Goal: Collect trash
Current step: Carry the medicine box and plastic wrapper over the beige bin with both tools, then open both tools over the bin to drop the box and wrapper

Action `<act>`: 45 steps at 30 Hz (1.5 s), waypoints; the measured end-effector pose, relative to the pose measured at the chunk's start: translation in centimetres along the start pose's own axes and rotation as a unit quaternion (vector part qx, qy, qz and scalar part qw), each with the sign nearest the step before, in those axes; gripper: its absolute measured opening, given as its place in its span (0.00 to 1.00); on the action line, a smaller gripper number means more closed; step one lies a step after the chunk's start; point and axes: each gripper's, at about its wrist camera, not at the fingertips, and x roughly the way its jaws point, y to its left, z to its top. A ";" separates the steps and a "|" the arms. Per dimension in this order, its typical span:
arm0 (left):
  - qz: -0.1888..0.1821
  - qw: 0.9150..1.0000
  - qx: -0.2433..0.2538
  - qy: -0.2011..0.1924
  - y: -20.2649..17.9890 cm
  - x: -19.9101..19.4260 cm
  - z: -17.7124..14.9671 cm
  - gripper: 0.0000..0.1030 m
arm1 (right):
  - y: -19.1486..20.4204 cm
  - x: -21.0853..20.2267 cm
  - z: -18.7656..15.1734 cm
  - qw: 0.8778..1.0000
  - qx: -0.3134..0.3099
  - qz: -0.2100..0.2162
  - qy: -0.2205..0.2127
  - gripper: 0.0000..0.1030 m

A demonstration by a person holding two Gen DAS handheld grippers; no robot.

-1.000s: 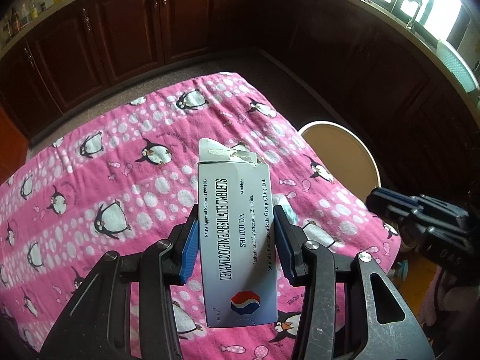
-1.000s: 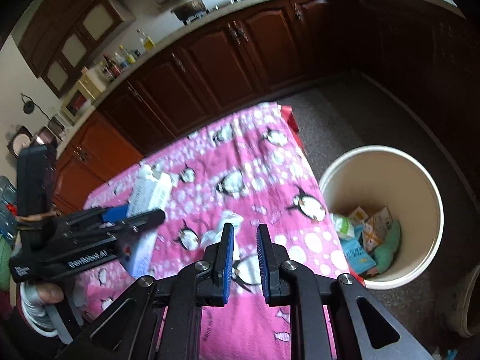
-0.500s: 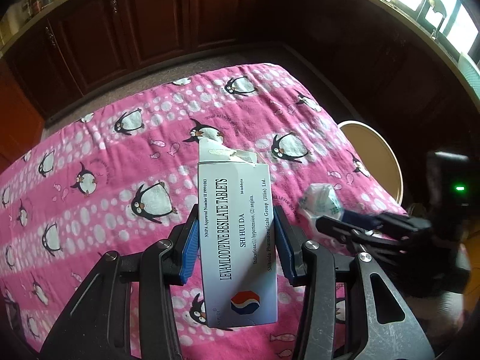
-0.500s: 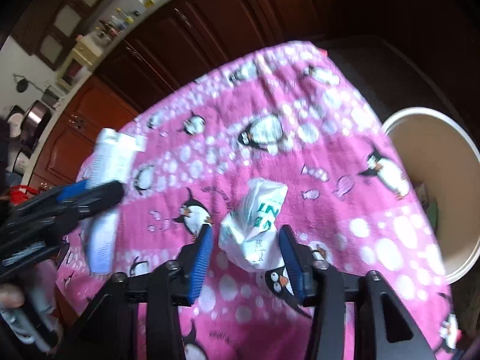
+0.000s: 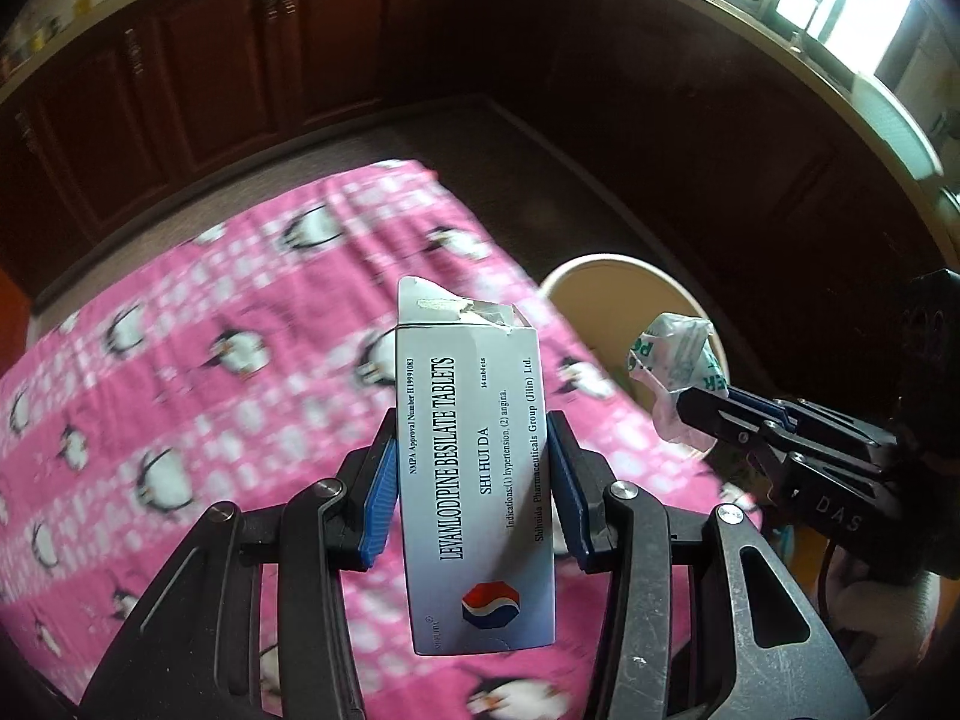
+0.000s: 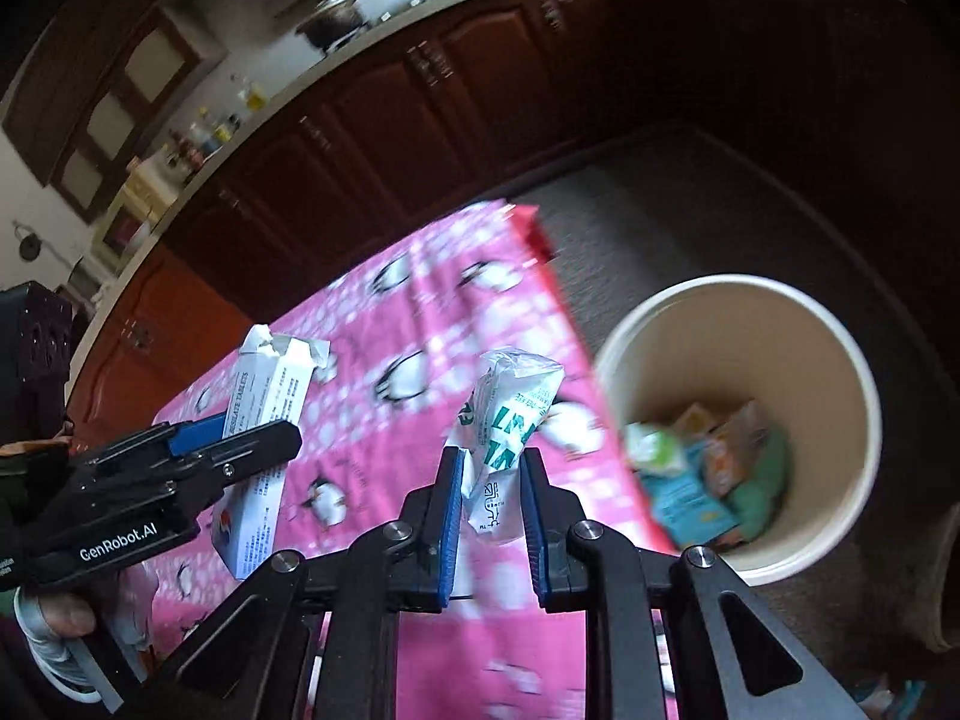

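Observation:
My left gripper (image 5: 473,462) is shut on a white tablet box (image 5: 474,468) with a torn top flap, held above the pink penguin tablecloth (image 5: 198,372). The box also shows in the right wrist view (image 6: 264,420). My right gripper (image 6: 492,468) is shut on a crumpled white and green wrapper (image 6: 510,414), lifted over the table's right edge. The wrapper also shows in the left wrist view (image 5: 675,360), with the right gripper (image 5: 726,405) behind it. A cream round bin (image 6: 840,360) stands on the floor right of the table, holding several packets (image 6: 696,468).
Dark wooden cabinets (image 6: 420,120) run along the far wall, with pans and bottles on the counter above. The floor (image 6: 630,198) between table and cabinets is grey. The bin rim also shows in the left wrist view (image 5: 606,267).
My right gripper closed on the wrapper and lifted it off the cloth toward the bin. My left gripper, still holding the box, swung right toward the bin.

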 end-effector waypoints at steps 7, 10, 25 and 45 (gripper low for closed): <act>-0.027 0.999 0.017 0.004 -4.2 2.4 2.7 0.42 | -5.1 -1.7 0.9 0.998 0.033 -0.041 -0.015 0.17; -0.038 0.999 0.017 0.009 -5.4 3.6 3.8 0.42 | -6.7 -1.8 1.2 0.998 0.038 -0.057 -0.010 0.17; -0.081 0.996 -0.006 0.033 -8.6 9.5 6.3 0.43 | -12.6 -0.5 1.3 0.990 0.081 -0.115 0.003 0.43; -0.010 1.000 0.005 -0.027 -5.7 4.8 3.1 0.56 | -8.2 -1.5 -0.7 0.990 0.065 -0.121 -0.031 0.46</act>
